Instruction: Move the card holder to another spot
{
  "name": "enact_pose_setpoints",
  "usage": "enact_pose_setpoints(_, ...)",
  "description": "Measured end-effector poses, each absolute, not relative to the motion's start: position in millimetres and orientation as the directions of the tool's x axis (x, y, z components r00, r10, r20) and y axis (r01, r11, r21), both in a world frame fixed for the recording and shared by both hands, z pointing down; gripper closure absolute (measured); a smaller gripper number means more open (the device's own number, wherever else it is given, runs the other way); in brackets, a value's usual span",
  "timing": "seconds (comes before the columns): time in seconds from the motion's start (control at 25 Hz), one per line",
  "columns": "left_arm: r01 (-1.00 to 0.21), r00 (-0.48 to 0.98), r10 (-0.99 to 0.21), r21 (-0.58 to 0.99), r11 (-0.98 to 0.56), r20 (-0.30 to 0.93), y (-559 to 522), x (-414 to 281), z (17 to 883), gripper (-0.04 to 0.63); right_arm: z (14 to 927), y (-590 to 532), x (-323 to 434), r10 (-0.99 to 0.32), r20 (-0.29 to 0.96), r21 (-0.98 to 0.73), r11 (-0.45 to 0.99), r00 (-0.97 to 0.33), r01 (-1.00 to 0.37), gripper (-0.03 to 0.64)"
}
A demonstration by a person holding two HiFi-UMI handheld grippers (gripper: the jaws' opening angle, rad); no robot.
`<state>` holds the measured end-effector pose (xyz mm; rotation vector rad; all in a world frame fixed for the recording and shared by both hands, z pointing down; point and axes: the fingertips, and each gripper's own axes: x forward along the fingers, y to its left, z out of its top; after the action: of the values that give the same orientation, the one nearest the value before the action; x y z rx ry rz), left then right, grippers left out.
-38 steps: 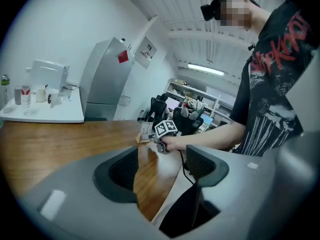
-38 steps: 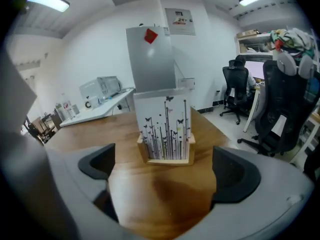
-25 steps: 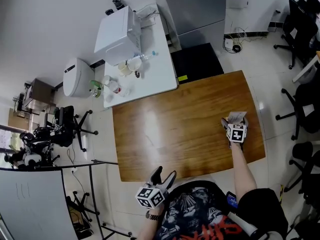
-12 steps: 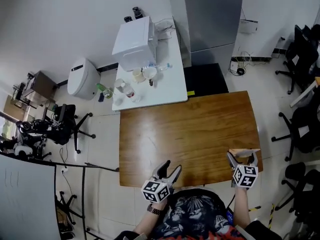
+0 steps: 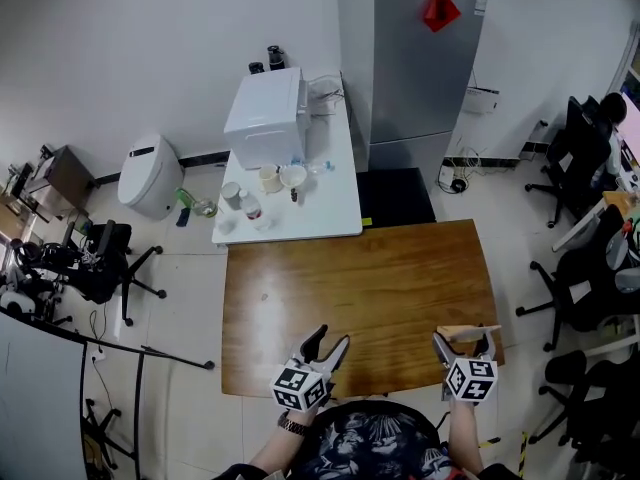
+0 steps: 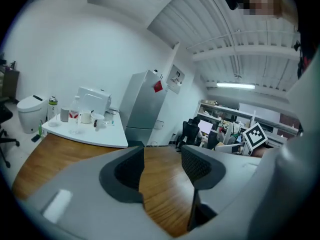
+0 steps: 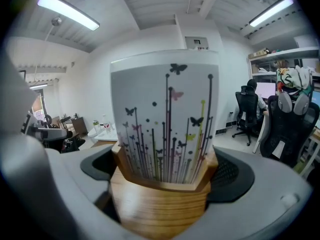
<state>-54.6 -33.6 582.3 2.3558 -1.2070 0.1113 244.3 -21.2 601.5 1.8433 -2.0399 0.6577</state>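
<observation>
**Right gripper view: card holder clamped, carry step under way**

Right gripper view has the wooden card holder (image 7: 161, 204) filling the frame, squeezed on both sides between the jaw pads. A white card (image 7: 165, 109) printed with butterflies and stems stands upright in its slot. That is a firm hold by the right gripper (image 5: 461, 346), no gap showing at either pad.

Up in the head view, the card holder sits over the near right corner of the wooden table (image 5: 350, 288), right at the table's front edge. Whether its base touches the wood cannot be told from here. It looks lifted, since nothing but open room shows behind it.

The left gripper (image 5: 327, 346) hangs at the table's near edge, towards the left. Its jaws are closing, down to a narrow gap with only bare tabletop showing between them. It is empty and plays no part.

By the look of it, the pick is done and the transfer is the step in hand. The next move calls for a fresh spot on the table. The base should come down level so the card stays standing, and only then should the jaws ease off.
</observation>
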Motion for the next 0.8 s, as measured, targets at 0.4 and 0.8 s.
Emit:
enact_pose_setpoints(0.4, -0.799, 0.581, -0.751, 0.393, -0.455, 0.313, -25, -79, 596, 0.354, 591, -23, 229, -0.847, 0.515, -0.125, 0.082, -0.135, -0.989, 0.074)
enact_pose_setpoints(0.8, -0.809, 0.56, -0.766, 0.407, -0.425, 0.314, 7, -96, 607, 0.356, 619, -43, 129, -0.774, 0.517, -0.173, 0.323, -0.365, -0.931, 0.074)
